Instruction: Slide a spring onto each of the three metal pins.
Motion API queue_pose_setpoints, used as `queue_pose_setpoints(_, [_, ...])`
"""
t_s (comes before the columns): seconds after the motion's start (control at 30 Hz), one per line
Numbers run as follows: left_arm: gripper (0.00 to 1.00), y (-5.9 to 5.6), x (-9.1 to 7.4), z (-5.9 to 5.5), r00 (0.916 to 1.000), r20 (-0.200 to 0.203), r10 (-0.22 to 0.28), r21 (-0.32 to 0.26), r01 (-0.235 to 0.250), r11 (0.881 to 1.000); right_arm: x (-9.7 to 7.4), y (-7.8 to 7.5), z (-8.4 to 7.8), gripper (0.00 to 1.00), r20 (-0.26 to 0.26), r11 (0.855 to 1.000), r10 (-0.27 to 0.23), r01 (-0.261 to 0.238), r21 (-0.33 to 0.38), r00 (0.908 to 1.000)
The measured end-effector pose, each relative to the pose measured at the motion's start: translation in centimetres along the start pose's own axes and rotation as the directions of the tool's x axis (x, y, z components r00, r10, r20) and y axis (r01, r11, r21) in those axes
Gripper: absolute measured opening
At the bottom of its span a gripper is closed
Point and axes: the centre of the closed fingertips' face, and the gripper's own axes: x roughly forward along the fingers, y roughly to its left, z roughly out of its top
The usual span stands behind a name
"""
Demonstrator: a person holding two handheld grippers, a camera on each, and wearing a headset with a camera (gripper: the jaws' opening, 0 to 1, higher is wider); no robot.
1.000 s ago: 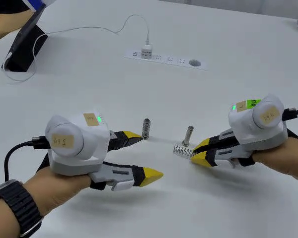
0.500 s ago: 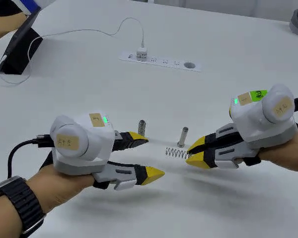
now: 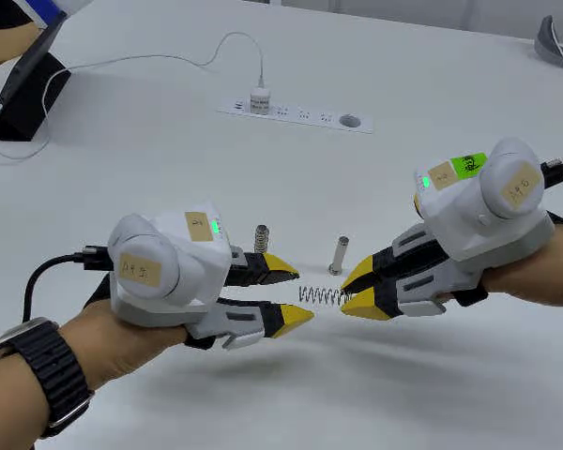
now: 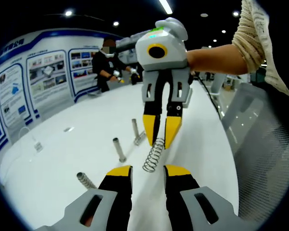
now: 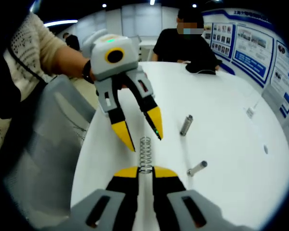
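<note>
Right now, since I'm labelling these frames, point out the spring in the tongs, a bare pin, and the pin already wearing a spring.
held spring (image 3: 321,296): head view, its middle coils.
bare pin (image 3: 339,254): head view, mid-shaft.
sprung pin (image 3: 261,238): head view, the coils around it.

A white power strip (image 3: 291,113) lies flat on the white table (image 3: 450,187). A white plug (image 3: 259,99) sits in the strip's left end. A thin white cable (image 3: 150,57) loops from the plug to a black slanted device (image 3: 23,89) well left of the strip. Far right of the strip lies a grey object (image 3: 555,42), cut off. Beyond the device, a person in black (image 5: 185,45) sits before blue-framed display boards (image 5: 253,38).
</note>
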Motion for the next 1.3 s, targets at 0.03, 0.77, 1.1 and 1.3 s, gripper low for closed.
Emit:
queue_pose_setpoints(0.03, [0.26,-0.1,0.1,0.0,1.0000,-0.002,-0.004,0.007,0.004,1.000,0.0,0.1,0.0,0.12,-0.004,1.000,0.002,-0.003,-0.001,1.0000])
queue_pose_setpoints(0.77, [0.12,-1.1,0.9,0.1,0.9996,-0.004,-0.028,0.065,0.028,0.997,-1.3,0.8,1.9,0.12,0.008,1.000,0.004,-0.004,-0.028,1.0000])
queue_pose_setpoints(1.1, [0.11,-1.1,1.1,0.3,0.9996,0.006,-0.027,0.055,0.027,0.998,-1.5,0.7,3.3,0.11,0.058,0.999,-0.014,0.016,-0.031,0.9982])
queue_pose_setpoints(1.3, [0.11,-1.0,1.3,0.6,0.9995,0.018,-0.025,0.048,0.024,0.999,-1.5,0.6,4.3,0.12,0.092,0.999,-0.021,0.024,-0.034,0.9956])
